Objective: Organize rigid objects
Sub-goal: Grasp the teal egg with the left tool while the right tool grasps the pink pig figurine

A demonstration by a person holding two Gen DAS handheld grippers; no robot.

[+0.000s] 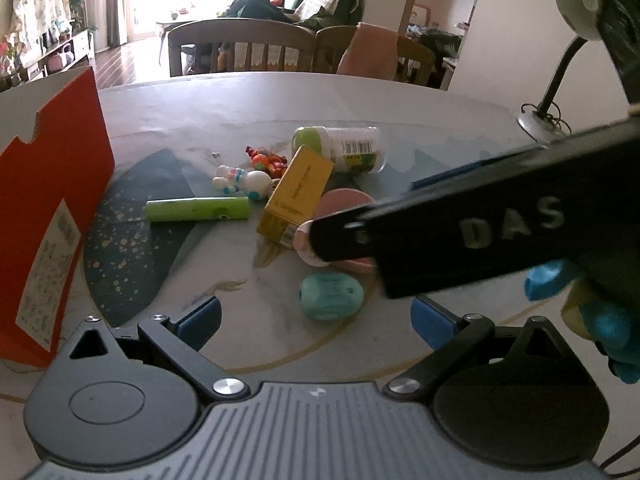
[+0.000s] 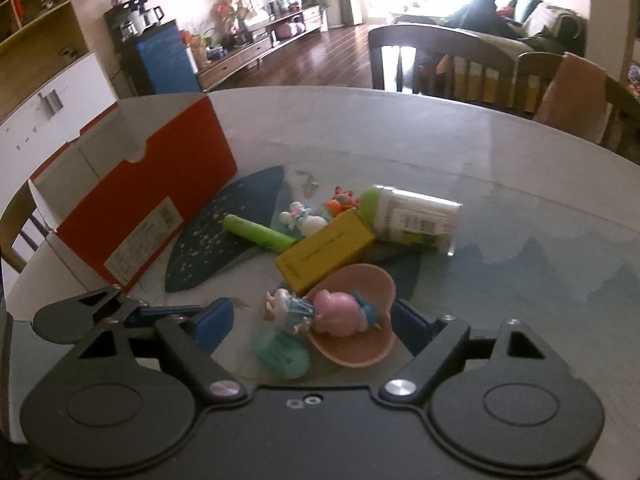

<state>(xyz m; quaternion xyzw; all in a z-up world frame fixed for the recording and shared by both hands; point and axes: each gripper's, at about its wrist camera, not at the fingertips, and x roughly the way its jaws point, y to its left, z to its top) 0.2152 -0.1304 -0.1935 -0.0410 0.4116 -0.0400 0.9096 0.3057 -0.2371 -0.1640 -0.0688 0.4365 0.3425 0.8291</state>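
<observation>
Left claw: the left gripper hung low over the table with its jaws spread wide and nothing between them; its blue pads sat well apart.
Right claw: the right gripper also stood wide, holding nothing; in the left view its black body crossed in from the right, tip over the pink dish.
Box: a red box stood open at the left side of the table, label facing the clutter.
Teal case: a small teal oval case lay nearest the left claw, just ahead of its open jaws.
Pink dish: a pink dish sat just beside the teal case, with a pink toy figure lying in it and a pale blue toy figure at its edge.
Yellow carton: a yellow carton leaned tilted, its low end touching the dish.
Green tube: a green tube lay flat to the left of the carton.
White toy: a white and blue toy lay behind the tube, with an orange toy just beyond it.
Jar: a clear jar with a green lid lay on its side behind the carton.
Lamp: a desk lamp stood at the far right edge of the table.
Chairs: wooden chairs stood beyond the table.
</observation>
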